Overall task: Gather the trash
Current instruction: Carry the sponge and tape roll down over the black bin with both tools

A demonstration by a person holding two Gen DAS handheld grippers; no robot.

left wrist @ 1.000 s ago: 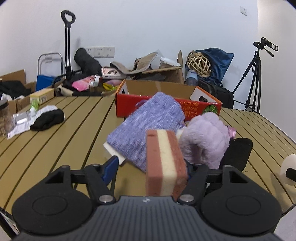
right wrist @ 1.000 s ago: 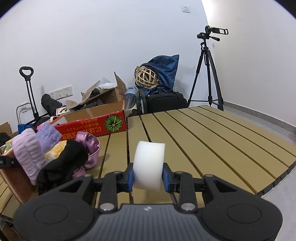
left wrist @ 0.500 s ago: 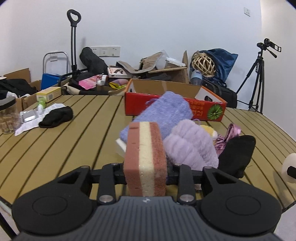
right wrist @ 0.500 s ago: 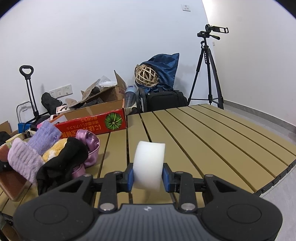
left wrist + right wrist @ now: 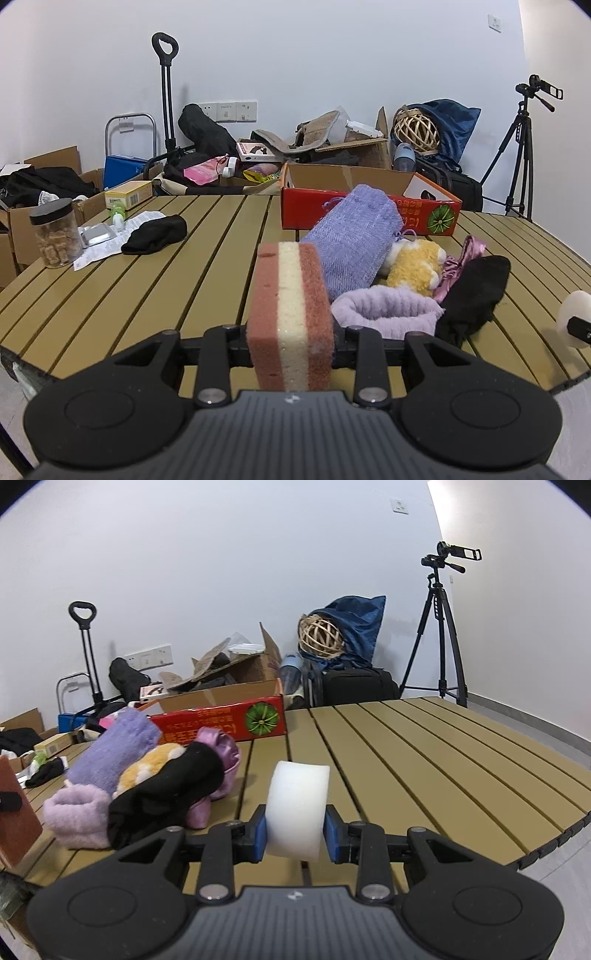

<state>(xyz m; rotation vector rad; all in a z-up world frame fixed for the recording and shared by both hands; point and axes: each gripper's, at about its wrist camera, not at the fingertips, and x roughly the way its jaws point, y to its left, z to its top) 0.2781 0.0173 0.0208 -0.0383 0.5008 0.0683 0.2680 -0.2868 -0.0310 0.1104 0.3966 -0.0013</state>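
Clutter spreads across the slatted table (image 5: 221, 236), read from the left wrist view with the claw at six o'clock. At nine o'clock stands a clear jar (image 5: 55, 232) with a black lid, and just beside it lie a printed paper sheet (image 5: 110, 243), a silvery flat pack and a small green-capped bottle (image 5: 118, 216); a black sock (image 5: 155, 230) rests on the sheet's right end, at about ten o'clock. The left claw (image 5: 290, 343) is clenched on a layered sponge (image 5: 290, 317), brown outside and cream in the middle, held upright and blocking the table straight ahead. Behind it, from twelve to two o'clock, sits a heap: a lilac woven pouch (image 5: 354, 240), a yellow plush toy (image 5: 417, 266), a fuzzy lilac cloth (image 5: 388, 310), a pink satin piece (image 5: 461, 258) and a black cloth (image 5: 476, 291), all touching one another. A red cardboard box (image 5: 369, 206) stands beyond the heap at one o'clock, its inside hidden by the near wall. In the right wrist view, the right claw (image 5: 295, 830) grips a white foam roll (image 5: 297, 808) between its blue pads, held just above the table; the same heap lies at ten o'clock and bare slats run toward three o'clock. At the right edge of the left view the roll is cut off. Against the far wall, cartons, a hand cart, a woven ball and a tripod (image 5: 439, 627) with a camera crowd together, much of it too jumbled to tell apart.
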